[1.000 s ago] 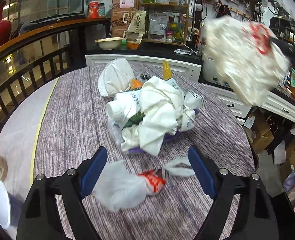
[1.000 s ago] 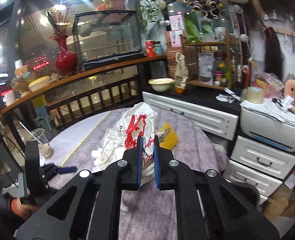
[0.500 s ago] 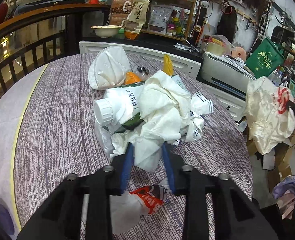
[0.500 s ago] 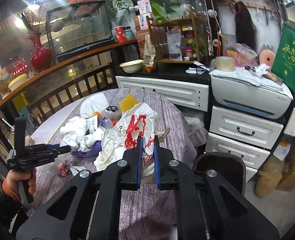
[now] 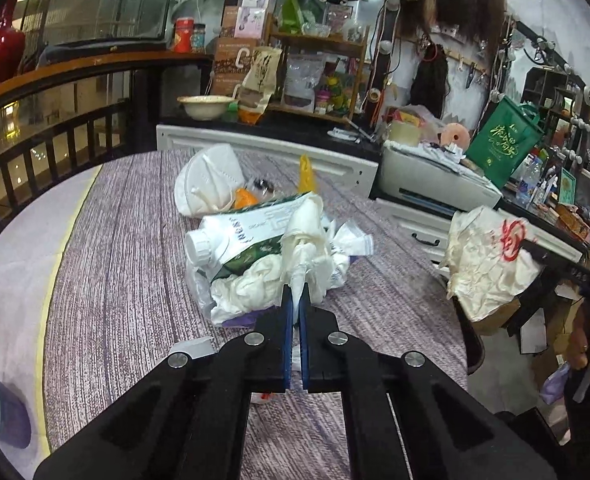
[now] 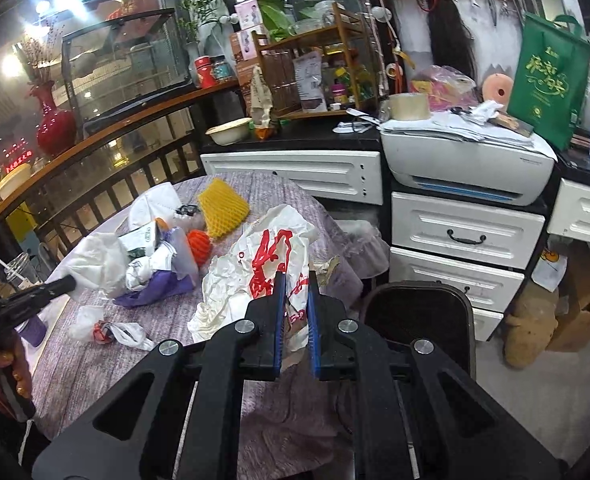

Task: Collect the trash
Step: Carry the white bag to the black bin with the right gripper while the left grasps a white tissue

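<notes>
A trash pile lies mid-table: a milk carton with a white cap, crumpled white paper and a white face mask. My left gripper has its jaws closing on a fold of that white paper, and the pads pinch it. My right gripper is shut on a white plastic bag with red print, which hangs over the table's right edge. The bag also shows in the left wrist view. A small red-and-white crumpled bag lies on the table near the left gripper.
A yellow foam net and an orange one lie behind the pile. A black chair stands by the table, with white drawers and a printer beyond. A dark railing curves along the left.
My left gripper moved forward past the small red-and-white bag to the pile, and its jaws went from wide open to pinching the white paper. The right gripper sank with its bag.
</notes>
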The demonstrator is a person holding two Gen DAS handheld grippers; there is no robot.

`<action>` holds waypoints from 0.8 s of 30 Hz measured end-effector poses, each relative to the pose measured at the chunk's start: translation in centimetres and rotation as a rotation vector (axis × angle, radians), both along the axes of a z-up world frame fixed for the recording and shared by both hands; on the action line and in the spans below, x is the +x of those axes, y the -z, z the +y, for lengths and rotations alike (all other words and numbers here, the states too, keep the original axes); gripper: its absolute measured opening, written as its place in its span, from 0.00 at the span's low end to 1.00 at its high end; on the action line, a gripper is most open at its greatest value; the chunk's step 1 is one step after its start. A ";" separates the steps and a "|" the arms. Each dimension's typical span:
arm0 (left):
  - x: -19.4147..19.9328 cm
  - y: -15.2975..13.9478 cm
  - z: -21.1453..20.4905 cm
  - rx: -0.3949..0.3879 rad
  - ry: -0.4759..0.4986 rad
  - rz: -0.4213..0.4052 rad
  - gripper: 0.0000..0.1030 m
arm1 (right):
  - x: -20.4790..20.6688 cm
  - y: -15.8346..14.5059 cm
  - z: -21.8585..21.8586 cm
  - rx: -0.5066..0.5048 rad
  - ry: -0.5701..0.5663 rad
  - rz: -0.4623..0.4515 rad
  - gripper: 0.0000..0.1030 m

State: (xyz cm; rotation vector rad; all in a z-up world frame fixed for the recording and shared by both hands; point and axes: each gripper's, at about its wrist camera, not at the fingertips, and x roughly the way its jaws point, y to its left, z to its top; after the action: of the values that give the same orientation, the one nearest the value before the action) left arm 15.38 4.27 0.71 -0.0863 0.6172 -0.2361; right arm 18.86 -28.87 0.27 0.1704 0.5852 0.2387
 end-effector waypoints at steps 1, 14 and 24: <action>-0.2 -0.4 -0.1 -0.006 0.006 -0.008 0.04 | -0.1 0.2 -0.5 0.003 0.011 0.004 0.11; 0.2 -4.0 -6.7 -0.047 0.156 -0.092 0.03 | 0.1 4.2 -8.6 -0.043 0.231 0.101 0.11; 2.8 -2.8 -13.9 -0.065 0.284 -0.054 0.03 | 3.1 11.3 -10.6 -0.171 0.301 0.263 0.11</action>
State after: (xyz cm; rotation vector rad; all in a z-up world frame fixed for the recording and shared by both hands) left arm 18.15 -9.66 3.54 -0.0544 0.5666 -0.5314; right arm 21.96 -39.47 -11.01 0.1230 0.8282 -0.1283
